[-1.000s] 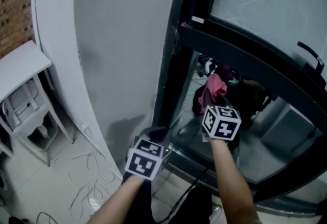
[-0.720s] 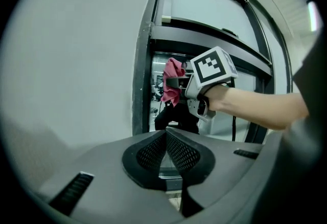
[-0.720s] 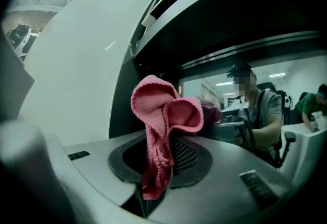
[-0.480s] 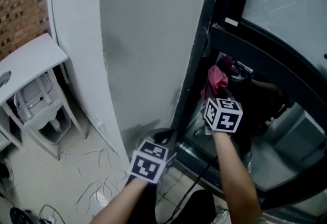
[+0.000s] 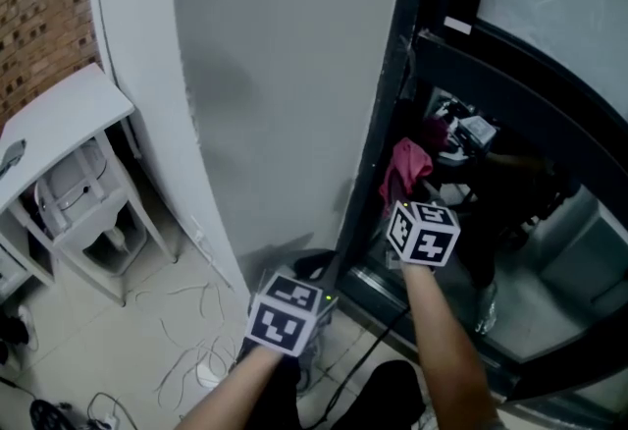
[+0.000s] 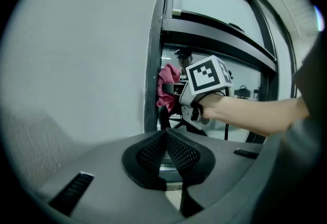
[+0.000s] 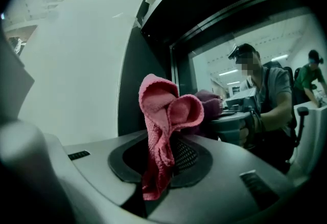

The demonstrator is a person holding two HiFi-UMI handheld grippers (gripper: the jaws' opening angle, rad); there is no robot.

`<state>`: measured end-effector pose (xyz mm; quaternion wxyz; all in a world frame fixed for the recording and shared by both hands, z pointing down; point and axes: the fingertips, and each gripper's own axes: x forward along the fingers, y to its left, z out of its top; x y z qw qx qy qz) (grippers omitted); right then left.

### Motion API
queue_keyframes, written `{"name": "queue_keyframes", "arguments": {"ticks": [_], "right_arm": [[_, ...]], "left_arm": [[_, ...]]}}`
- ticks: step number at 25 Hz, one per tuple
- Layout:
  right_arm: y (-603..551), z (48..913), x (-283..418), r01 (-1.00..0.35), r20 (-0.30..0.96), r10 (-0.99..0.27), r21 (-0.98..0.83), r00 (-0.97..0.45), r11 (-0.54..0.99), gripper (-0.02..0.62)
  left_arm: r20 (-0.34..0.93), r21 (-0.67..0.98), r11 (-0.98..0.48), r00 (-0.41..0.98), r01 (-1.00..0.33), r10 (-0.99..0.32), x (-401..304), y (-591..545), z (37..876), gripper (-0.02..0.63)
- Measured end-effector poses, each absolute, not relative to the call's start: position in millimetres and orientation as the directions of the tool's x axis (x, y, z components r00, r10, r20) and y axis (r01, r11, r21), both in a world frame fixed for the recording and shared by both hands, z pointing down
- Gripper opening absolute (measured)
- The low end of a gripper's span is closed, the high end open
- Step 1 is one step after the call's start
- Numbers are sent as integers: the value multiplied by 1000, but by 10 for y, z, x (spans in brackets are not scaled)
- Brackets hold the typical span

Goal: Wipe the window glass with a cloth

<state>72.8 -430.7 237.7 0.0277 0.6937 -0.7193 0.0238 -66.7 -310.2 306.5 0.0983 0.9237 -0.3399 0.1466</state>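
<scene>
**Cloth at the glass, most of the pane to go**

Left gripper (image 6: 166, 138) is low and nearest, jaws pressed together on nothing, idle beside the white wall (image 5: 285, 75). Right gripper (image 7: 168, 154) is ahead of it, jaws clamped on a pink cloth (image 7: 164, 110) that bunches up above them. The cloth sits at the lower left of the window glass (image 5: 554, 261), close to the dark frame (image 5: 391, 134) (its reflection nearly meets it; contact not certain). No wiped streaks show. Judged: wiping barely begun, the right and upper glass left to do
</scene>
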Motion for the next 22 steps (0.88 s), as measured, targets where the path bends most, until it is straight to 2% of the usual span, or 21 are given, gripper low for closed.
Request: {"name": "queue_keyframes", "arguments": {"ticks": [10, 22], "right_arm": [[-4219, 2572, 996, -999, 58, -997, 11, 48, -48, 61], [-3571, 2549, 1557, -987, 32, -986, 10, 163, -163, 61]], "left_arm": [[368, 66, -767, 730, -639, -576, -509, -3047, 3176, 6], [369, 56, -816, 771, -576, -519, -89, -2719, 3190, 6]]}}
